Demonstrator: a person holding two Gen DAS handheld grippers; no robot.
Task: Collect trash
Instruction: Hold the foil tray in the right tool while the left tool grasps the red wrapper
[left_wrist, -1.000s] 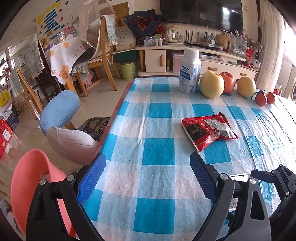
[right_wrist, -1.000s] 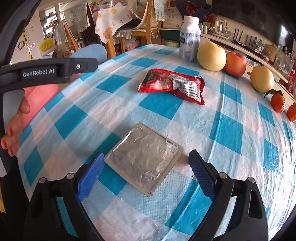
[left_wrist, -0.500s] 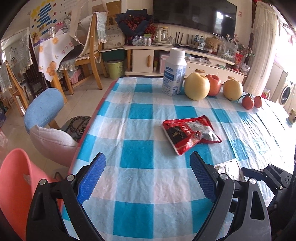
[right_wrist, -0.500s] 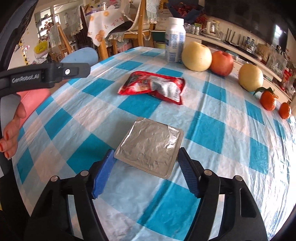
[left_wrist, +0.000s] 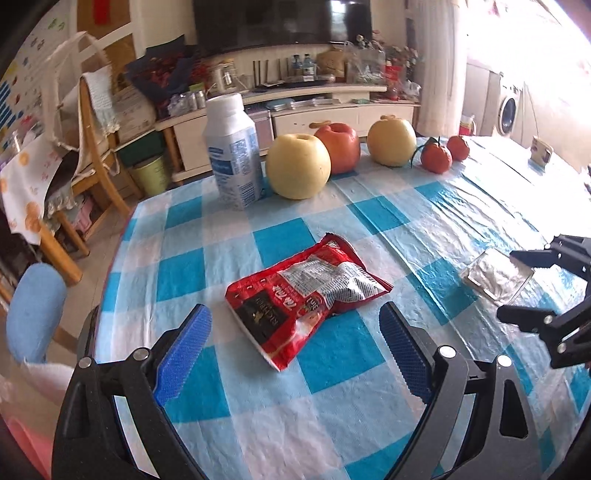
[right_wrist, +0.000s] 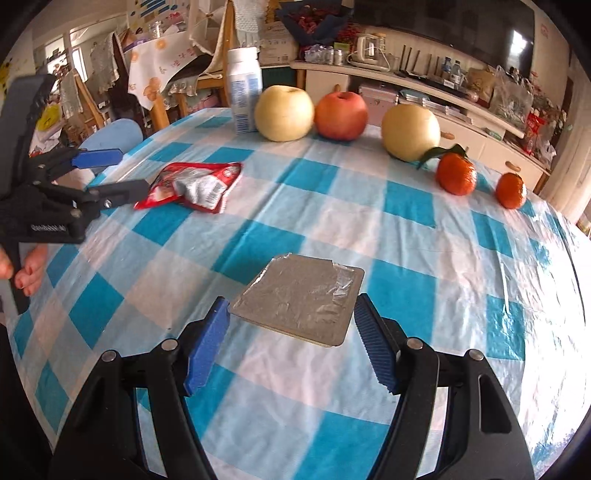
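A flat silver foil packet (right_wrist: 301, 297) sits between the blue pads of my right gripper (right_wrist: 290, 336), which is shut on its two side edges and holds it lifted a little above the checked cloth. The packet also shows in the left wrist view (left_wrist: 496, 275). A crumpled red snack wrapper (left_wrist: 304, 299) lies on the cloth between and just ahead of the open fingers of my left gripper (left_wrist: 295, 345). The wrapper shows in the right wrist view (right_wrist: 192, 186), with the left gripper (right_wrist: 107, 175) at its left side.
At the table's far edge stand a white bottle (left_wrist: 232, 149), two yellow pears (left_wrist: 298, 166), a red apple (left_wrist: 340, 147) and two tangerines (left_wrist: 436, 157). A blue chair (left_wrist: 35, 310) stands off the table's left edge (left_wrist: 110, 258). A green bin (left_wrist: 149, 177) stands beyond on the floor.
My right gripper closed on the foil packet and raised it. My left gripper moved forward and right until the red wrapper lay between its open fingers.
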